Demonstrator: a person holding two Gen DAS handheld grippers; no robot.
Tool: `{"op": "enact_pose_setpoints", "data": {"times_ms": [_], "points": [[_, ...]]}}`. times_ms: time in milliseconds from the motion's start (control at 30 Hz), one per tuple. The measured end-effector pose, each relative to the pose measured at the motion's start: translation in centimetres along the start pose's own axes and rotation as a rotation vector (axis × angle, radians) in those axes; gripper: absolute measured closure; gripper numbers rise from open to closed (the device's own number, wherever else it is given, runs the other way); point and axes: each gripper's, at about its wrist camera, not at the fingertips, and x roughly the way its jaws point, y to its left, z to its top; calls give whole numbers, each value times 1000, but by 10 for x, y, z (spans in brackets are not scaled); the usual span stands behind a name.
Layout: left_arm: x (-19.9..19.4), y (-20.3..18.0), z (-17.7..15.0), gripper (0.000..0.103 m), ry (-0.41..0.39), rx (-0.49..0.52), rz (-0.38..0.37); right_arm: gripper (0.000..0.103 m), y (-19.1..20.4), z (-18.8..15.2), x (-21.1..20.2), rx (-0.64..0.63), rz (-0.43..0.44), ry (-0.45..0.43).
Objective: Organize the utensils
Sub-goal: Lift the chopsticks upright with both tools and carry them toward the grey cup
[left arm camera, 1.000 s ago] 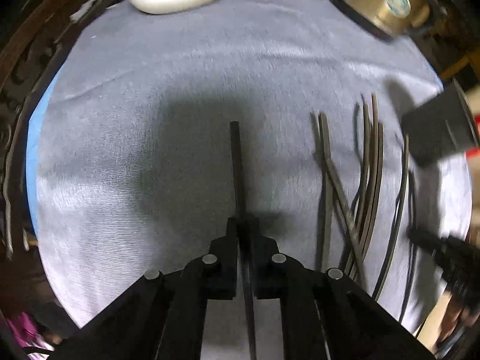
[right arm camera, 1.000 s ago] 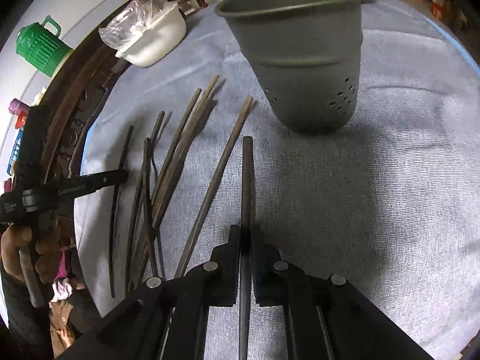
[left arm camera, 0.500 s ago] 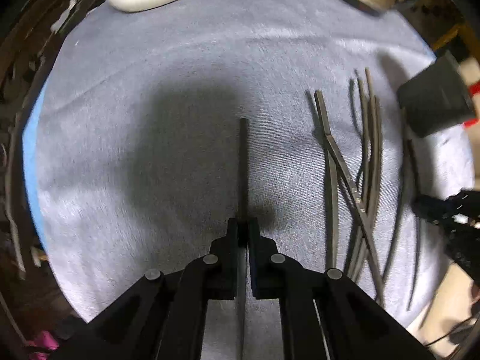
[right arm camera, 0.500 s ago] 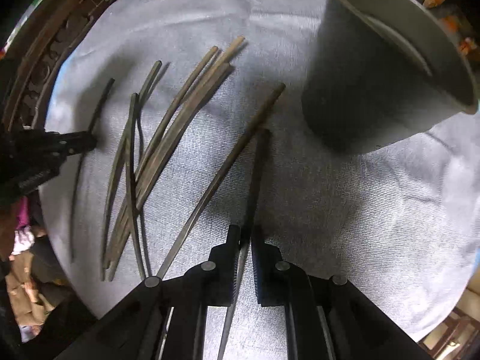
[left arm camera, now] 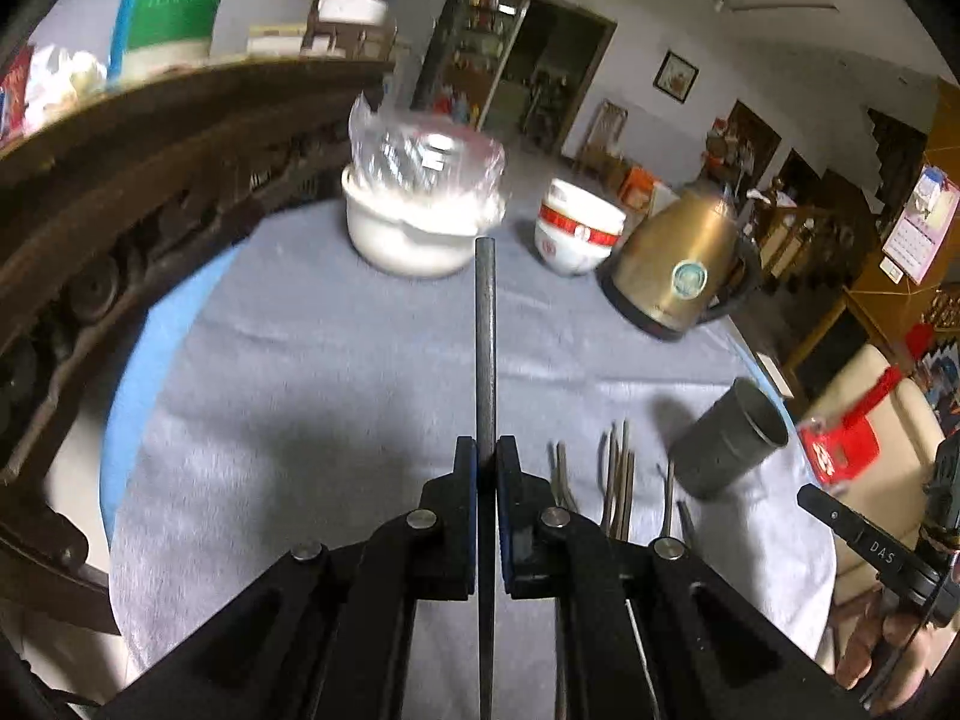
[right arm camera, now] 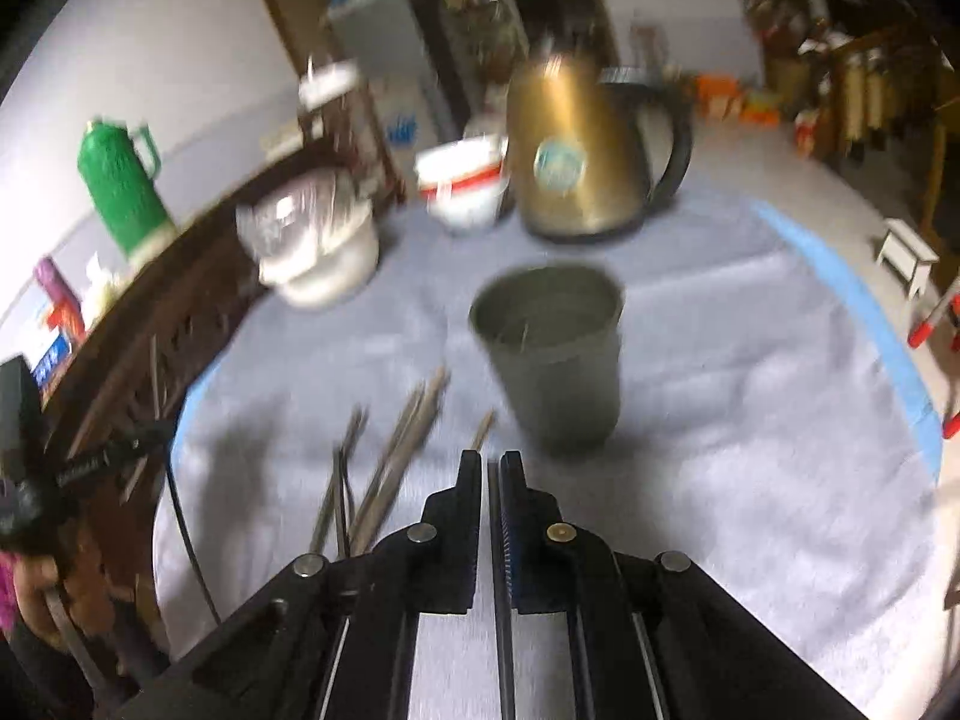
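The left gripper [left arm camera: 486, 450] is clamped tight on a dark chopstick [left arm camera: 485, 336], and its own camera shows the whole length: the stick runs straight out ahead of the jaws, its blunt tip landing in front of the plastic-covered white bowl [left arm camera: 414, 222]. Off to the right of those jaws, the loose chopsticks [left arm camera: 618, 474] lie on the grey cloth [left arm camera: 300, 372], and just past them stands the grey holder cup [left arm camera: 729, 450], seen here from the side with only a sliver of its mouth. Further ahead sit the red-banded bowl [left arm camera: 576, 234] and the gold kettle [left arm camera: 681, 276]. At the far right edge, a hand [left arm camera: 888, 648] holds the other tool's handle.

Switch to the right wrist camera and things change. The right gripper [right arm camera: 491, 462] is pinched on a second chopstick [right arm camera: 493, 510], but only a thin sliver shows in the slot between the jaws; none of it reaches past the tips. The picture is blurred. What this view gives that the other does not: the holder cup [right arm camera: 555, 360] is dead ahead, just beyond the jaws, and you look right down into its open mouth. The loose chopsticks [right arm camera: 396, 450] fan out to the left of the jaws. The kettle [right arm camera: 576, 156] looms behind the cup, with the red-banded bowl [right arm camera: 465, 183] and covered bowl [right arm camera: 318, 252] to its left, and a green thermos [right arm camera: 123, 183] up on the dark wooden ledge.
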Motion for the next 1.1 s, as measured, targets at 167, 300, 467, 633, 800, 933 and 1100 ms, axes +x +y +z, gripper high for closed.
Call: {"op": "enact_pose_setpoints", "data": {"times_ms": [167,300,467,633,800,933,1100], "points": [[30,-8,-1,97,180,57,30,94,4,-6,53,-69,17,317],[61,-2,-3,97,391,75,78,93,12,-17,85,-128,-25,468],[97,1,-2,96,563,88,108,77,13,-11,120,-107,-47,579],[119,13,1,91,666,53,153,30,24,-7,144,-166,-95,661],[128,13,8,91,698,55,162,35,34,-7,157,-210,-132,693],[140,-1,6,90,737,60,147,85,32,2,163,-191,-155,683],[150,-18,4,58,748,71,155,91,35,4,168,-194,-145,687]]}}
